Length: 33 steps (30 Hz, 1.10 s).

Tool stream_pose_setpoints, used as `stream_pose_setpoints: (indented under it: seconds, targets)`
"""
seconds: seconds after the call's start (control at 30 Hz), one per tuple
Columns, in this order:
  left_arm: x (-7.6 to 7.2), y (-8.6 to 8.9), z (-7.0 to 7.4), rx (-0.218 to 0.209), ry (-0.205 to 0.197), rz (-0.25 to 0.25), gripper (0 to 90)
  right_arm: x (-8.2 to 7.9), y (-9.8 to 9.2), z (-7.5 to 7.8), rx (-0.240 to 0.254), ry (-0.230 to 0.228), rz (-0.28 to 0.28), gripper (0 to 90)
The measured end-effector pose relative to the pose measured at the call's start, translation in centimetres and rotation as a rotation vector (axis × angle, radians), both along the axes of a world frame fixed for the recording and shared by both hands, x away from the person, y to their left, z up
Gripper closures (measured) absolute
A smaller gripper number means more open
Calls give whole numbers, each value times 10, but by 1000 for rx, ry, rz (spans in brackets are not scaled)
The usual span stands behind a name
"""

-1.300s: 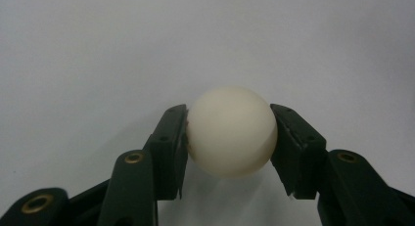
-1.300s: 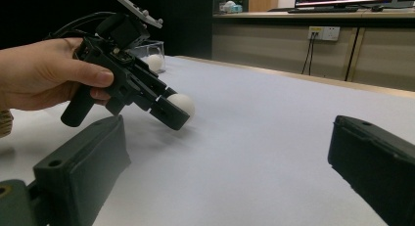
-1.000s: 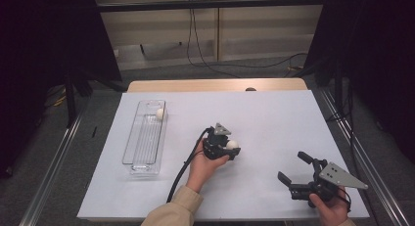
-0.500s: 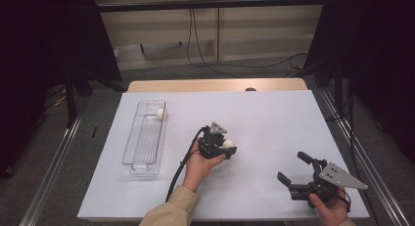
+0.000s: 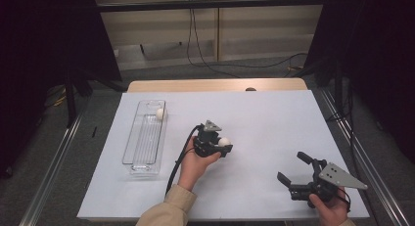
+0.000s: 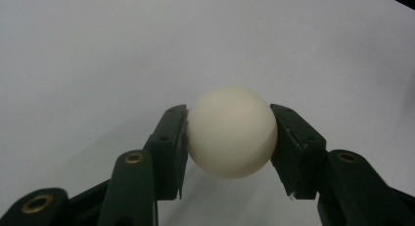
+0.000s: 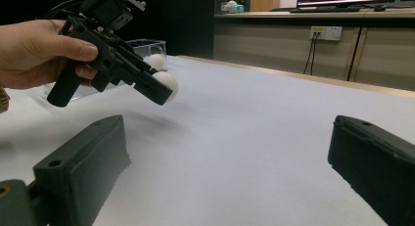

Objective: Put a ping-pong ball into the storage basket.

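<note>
Fingers (image 6: 171,143) of your left gripper (image 5: 221,146) clamp the ball (image 6: 231,132); right gripper (image 5: 294,173) gapes empty. Carry level toward the tray (image 5: 133,157) at the desk's left edge.

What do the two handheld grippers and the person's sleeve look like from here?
Both are black, pistol-shaped tools with two blocky jaws. The left gripper carries a small grey three-cornered plate on top and trails a black cable toward the table edge. Its jaws show brass-coloured rivets in its own view. The right gripper bears a larger grey plate with small holes. The left sleeve is beige.
</note>
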<state>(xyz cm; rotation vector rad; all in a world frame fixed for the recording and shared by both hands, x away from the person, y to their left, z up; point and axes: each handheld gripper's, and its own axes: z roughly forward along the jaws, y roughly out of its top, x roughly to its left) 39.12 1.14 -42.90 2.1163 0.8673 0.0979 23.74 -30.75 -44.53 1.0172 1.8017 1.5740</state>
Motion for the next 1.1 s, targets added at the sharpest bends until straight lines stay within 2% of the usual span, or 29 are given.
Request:
stream_pose_setpoints:
  seconds: [1.1]
  targets:
    - [4, 23, 9, -18, 25, 42, 510, 0, 0, 0, 1, -1, -3, 9]
